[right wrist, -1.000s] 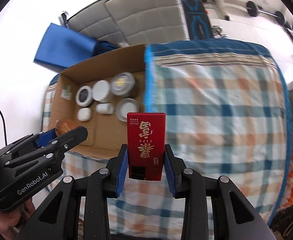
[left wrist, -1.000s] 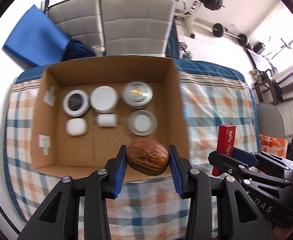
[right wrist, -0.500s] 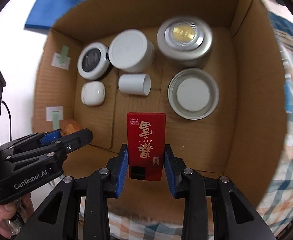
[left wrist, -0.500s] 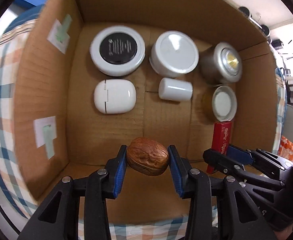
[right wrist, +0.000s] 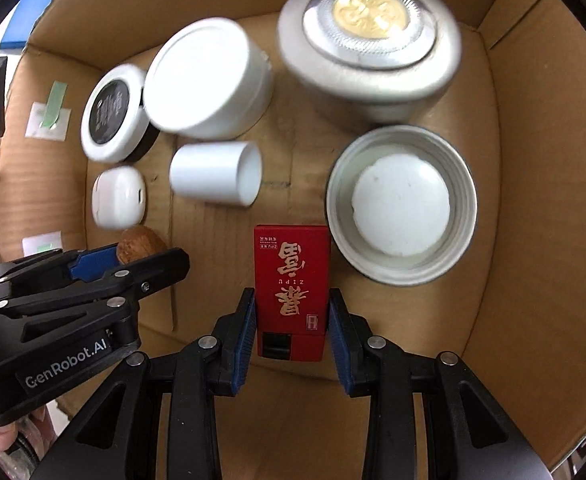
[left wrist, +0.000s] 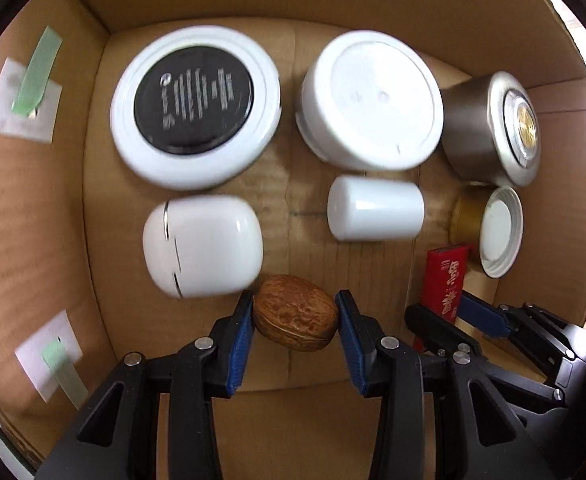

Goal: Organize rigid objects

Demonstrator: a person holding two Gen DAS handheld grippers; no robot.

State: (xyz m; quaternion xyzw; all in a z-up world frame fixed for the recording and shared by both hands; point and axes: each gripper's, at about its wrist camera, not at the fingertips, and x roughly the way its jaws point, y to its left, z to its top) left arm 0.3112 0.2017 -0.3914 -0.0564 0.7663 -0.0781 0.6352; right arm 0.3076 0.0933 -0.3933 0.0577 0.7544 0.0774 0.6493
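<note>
The left gripper (left wrist: 296, 322) is clamping a walnut (left wrist: 295, 312) between its blue pads, and the right gripper (right wrist: 292, 320) is clamping a red box (right wrist: 291, 292) upright by its lower end. Both are pointing steeply down into a cardboard box (right wrist: 525, 240), hanging low over the bare near strip of its floor.

Seen from the left wrist, the walnut is sitting at 6 o'clock, just beside a white earbud case (left wrist: 203, 245) at its 10 o'clock. From the right wrist, the red box is standing just beside a shallow tin (right wrist: 401, 210) at its 1 o'clock; whether they are touching I cannot tell.

The walnut is looking like the bigger risk: being round and hard, it could roll once freed and knock the earbud case or wander out of line. The red box, released on end, could topple against the tin, and a widening jaw could nudge that tin. The two grippers are working close together, so they could also clip each other.

The floor is plain corrugated cardboard with creases, walled on all sides, taped labels (left wrist: 23, 100) on the 9 o'clock wall. Farther in, jars and lids are lying in two rows. Of the room, only a blue scrap at 10 o'clock is showing.
</note>
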